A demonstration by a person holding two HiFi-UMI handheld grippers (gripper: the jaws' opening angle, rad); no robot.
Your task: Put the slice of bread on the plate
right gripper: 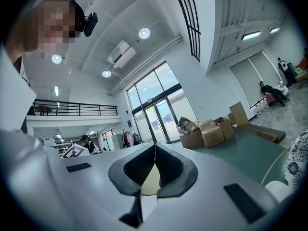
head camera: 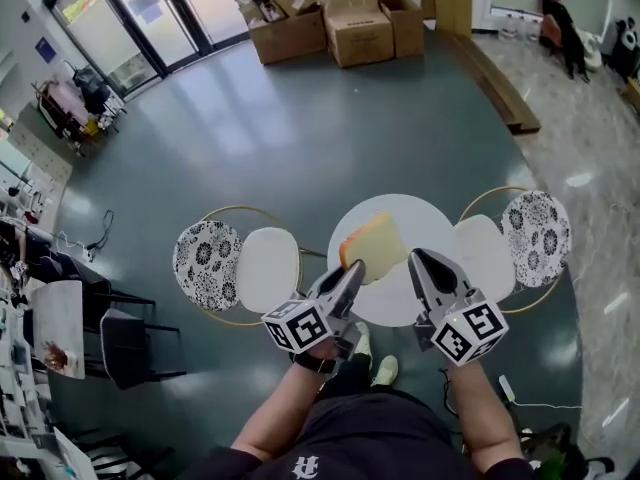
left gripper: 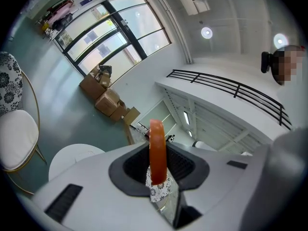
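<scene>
The round white table sits below you, with a chair on either side of it. I can't pick out a plate in any view. If there is one on the table, it's white on white, and that's your first risk: you may set the bread down on bare tabletop and miss the plate.

The bread is in the air above the near part of the table, clamped in your left gripper. The left gripper view shows the slice edge-on between the pads, with most of it sticking out past the tips. The grip is only on its near end. Bread is soft, so a quick swing or a hard stop could tear it at the pinch or let it sag and slide out. It would then land on the table or on the floor beyond the rim.

Your right gripper has its jaws together and nothing pinched between them. It hangs just beside the slice. If your hands drift closer together, it could knock the free end and lever the bread loose, so keep it wide.
</scene>
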